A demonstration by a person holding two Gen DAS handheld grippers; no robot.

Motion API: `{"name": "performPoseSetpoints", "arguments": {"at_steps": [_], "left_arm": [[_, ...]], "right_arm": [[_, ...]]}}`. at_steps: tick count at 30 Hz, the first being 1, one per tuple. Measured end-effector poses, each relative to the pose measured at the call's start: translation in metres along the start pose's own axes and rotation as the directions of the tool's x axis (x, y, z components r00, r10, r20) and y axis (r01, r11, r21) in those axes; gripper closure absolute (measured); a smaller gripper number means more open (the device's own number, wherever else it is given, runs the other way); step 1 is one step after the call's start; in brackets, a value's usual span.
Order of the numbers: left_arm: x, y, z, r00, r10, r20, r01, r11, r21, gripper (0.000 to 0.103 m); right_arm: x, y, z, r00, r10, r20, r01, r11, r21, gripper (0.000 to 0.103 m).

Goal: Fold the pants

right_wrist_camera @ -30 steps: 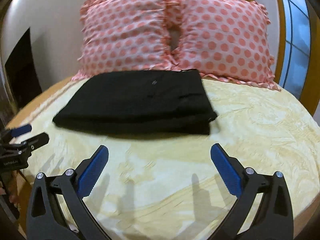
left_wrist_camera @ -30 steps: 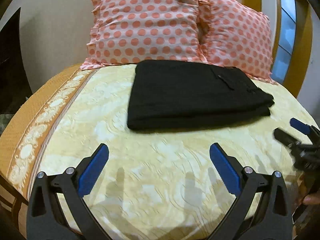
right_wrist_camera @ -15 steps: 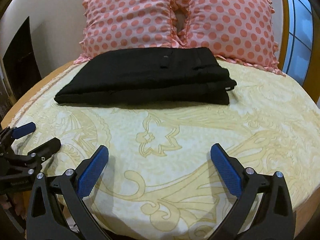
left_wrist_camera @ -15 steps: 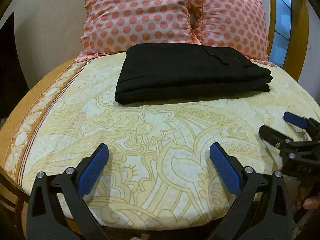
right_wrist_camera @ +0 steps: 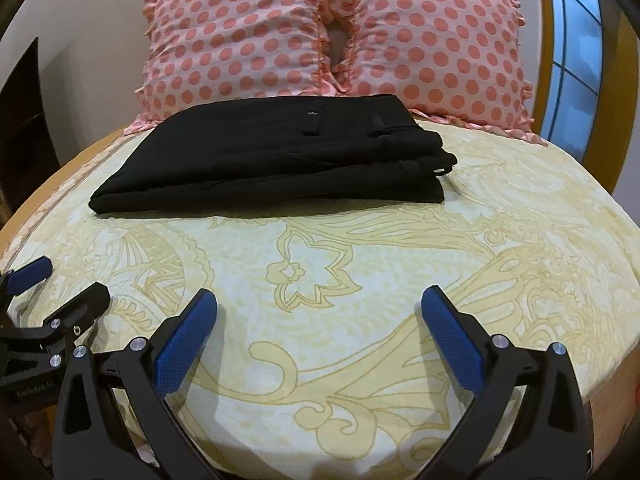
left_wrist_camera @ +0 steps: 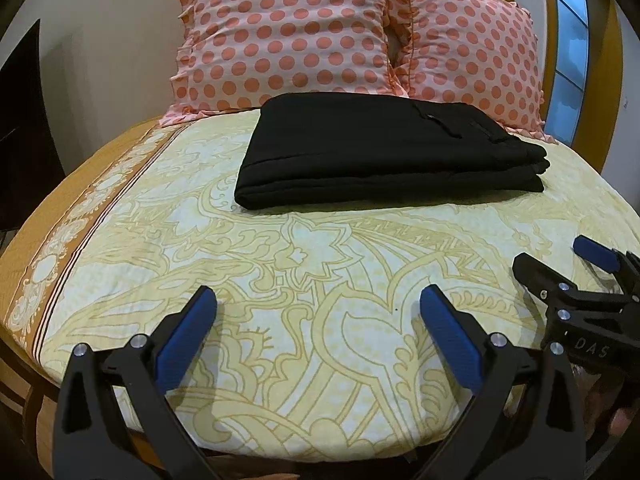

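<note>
Black pants (left_wrist_camera: 384,156) lie folded into a flat rectangular stack on the yellow patterned bedsheet (left_wrist_camera: 320,280), just in front of the pillows; the right wrist view shows the same pants (right_wrist_camera: 280,164). My left gripper (left_wrist_camera: 318,320) hovers open over the near part of the bed, well short of the pants, nothing between its blue pads. My right gripper (right_wrist_camera: 320,320) is open too, empty, at about the same distance. Each gripper appears at the edge of the other's view: the right gripper (left_wrist_camera: 564,264), the left gripper (right_wrist_camera: 60,284).
Two pink polka-dot pillows (left_wrist_camera: 288,32) (left_wrist_camera: 472,52) lean against the wall behind the pants. The bedsheet's orange border (left_wrist_camera: 48,248) marks the left edge. A window with a yellow frame (right_wrist_camera: 576,40) stands at the right. A dark object (left_wrist_camera: 20,128) is at far left.
Both grippers have pulled back from the folded pants toward the near edge of the bed, still open. The pants have stayed where they lie.
</note>
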State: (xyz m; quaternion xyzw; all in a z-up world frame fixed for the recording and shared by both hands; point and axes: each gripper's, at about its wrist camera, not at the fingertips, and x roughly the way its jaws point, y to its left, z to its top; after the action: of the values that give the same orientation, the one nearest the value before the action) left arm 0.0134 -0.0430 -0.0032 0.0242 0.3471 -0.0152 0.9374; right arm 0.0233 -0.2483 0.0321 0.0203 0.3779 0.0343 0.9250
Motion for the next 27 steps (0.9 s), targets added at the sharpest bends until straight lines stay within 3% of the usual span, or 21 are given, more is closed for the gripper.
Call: {"name": "performPoseSetpoints", "arguments": {"at_steps": [27], "left_arm": [[-0.0002, -0.0012, -0.0009, 1.0, 0.01, 0.009, -0.01, 1.0, -0.006, 0.002]], "right_arm": [[-0.0005, -0.0018, -0.0021, 1.0, 0.0, 0.016, 0.0, 1.0, -0.002, 0.001]]}}
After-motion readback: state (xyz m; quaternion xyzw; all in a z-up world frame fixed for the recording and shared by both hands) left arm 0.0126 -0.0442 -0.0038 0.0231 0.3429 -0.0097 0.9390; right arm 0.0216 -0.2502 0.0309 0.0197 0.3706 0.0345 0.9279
